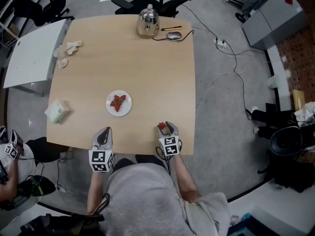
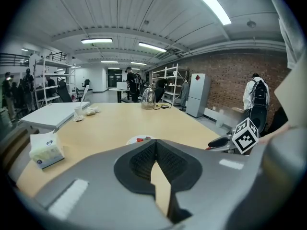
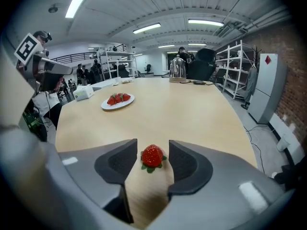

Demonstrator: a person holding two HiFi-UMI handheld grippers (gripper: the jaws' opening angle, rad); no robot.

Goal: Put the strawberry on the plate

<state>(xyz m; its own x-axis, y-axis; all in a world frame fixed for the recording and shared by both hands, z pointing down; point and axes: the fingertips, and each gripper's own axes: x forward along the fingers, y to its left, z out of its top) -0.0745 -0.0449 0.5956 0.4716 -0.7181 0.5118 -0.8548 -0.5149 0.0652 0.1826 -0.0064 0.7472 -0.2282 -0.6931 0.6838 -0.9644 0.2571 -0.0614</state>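
Seemingly soft and light, the strawberry (image 3: 152, 155) sits between the parted jaws of the right gripper (image 3: 152, 150), wanting a gentle mid-body pinch; the left gripper (image 2: 156, 143) is closed, empty.

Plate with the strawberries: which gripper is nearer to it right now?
Left. The left gripper sits just short of the plate, slightly to its left; the right gripper, straddling a loose strawberry, is farther off to the plate's right.

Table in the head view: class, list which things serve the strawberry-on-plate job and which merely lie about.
For the job: strawberry between the open right tongs; plate holding other strawberries.
Lying about: kettle, mouse, tissue pack, crumpled paper.
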